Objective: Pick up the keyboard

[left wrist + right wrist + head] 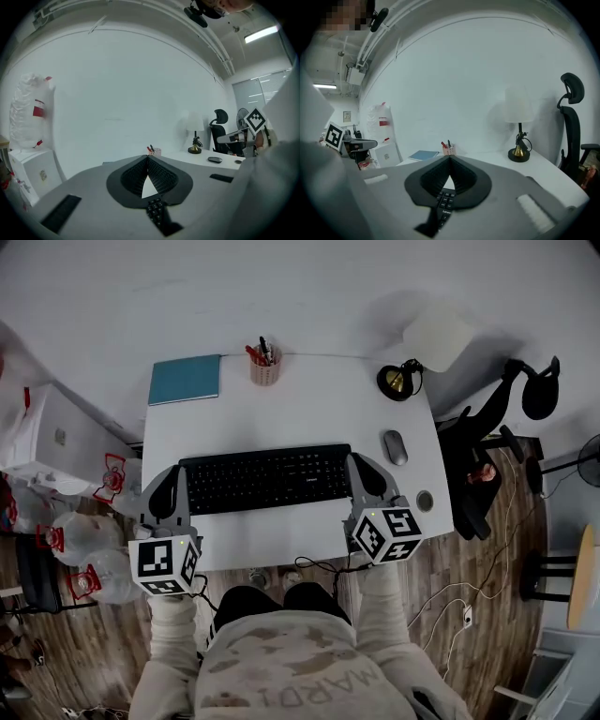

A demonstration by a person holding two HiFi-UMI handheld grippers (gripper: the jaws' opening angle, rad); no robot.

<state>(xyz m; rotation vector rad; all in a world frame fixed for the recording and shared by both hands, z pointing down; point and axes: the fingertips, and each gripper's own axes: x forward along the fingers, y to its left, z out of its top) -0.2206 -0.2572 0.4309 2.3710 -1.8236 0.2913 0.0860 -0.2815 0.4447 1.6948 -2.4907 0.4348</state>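
A black keyboard lies flat across the front half of the white desk. My left gripper is at the keyboard's left end and my right gripper is at its right end, both pointing away from me. In the left gripper view the jaws are shut tip to tip, with a strip of keys showing just below them. In the right gripper view the right gripper is likewise shut over the keyboard's edge. Neither pair of pads holds anything.
A grey mouse and a small round disc lie right of the keyboard. At the back stand a pen cup, a blue notebook and a lamp. An office chair stands right of the desk, water bottles to its left.
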